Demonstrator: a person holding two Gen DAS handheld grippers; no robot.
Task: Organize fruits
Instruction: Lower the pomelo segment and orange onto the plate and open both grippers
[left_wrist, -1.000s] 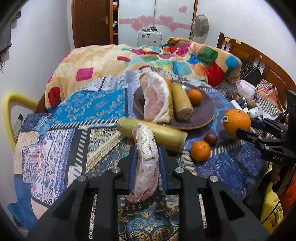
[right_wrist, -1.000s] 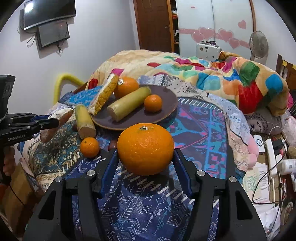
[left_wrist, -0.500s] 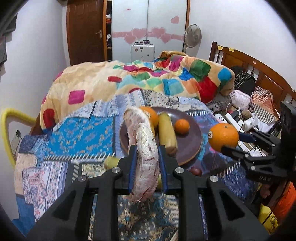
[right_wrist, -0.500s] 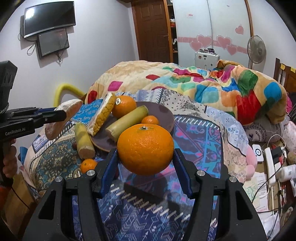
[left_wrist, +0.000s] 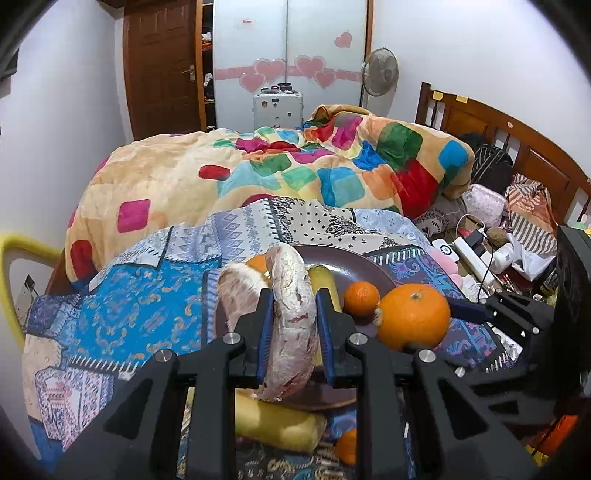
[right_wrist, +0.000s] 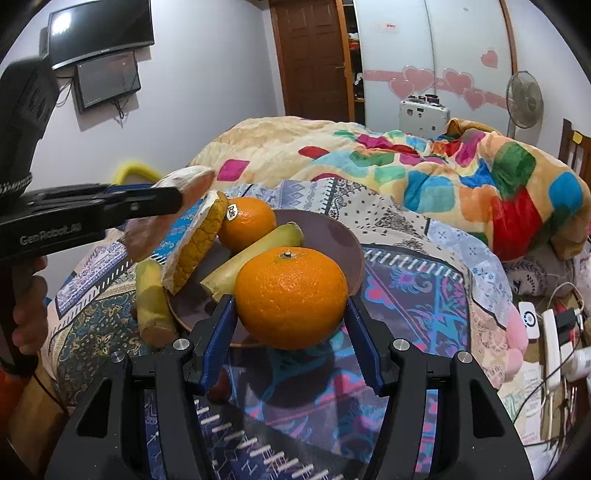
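Note:
My left gripper (left_wrist: 293, 328) is shut on a peeled pomelo wedge (left_wrist: 291, 314) and holds it above the near edge of the brown plate (left_wrist: 354, 266). My right gripper (right_wrist: 291, 325) is shut on a large orange (right_wrist: 291, 297) and holds it over the plate's near rim (right_wrist: 343, 240). On the plate lie another pomelo wedge (right_wrist: 195, 243), a stickered orange (right_wrist: 247, 221), a yellow corn cob (right_wrist: 255, 251) and a small mandarin (left_wrist: 361, 297). The right gripper's orange (left_wrist: 413, 315) and the left gripper's wedge (right_wrist: 177, 210) each show in the other view.
A second corn cob (left_wrist: 280, 424) and a small mandarin (left_wrist: 347, 446) lie on the patterned cloth (left_wrist: 122, 295) beside the plate. A colourful quilt (left_wrist: 295, 173) is heaped behind. Chargers and a power strip (right_wrist: 550, 332) clutter the right side.
Both grippers have lifted and moved forward over the plate with their fruit. The pomelo wedge and the large orange are now close together above the plate.

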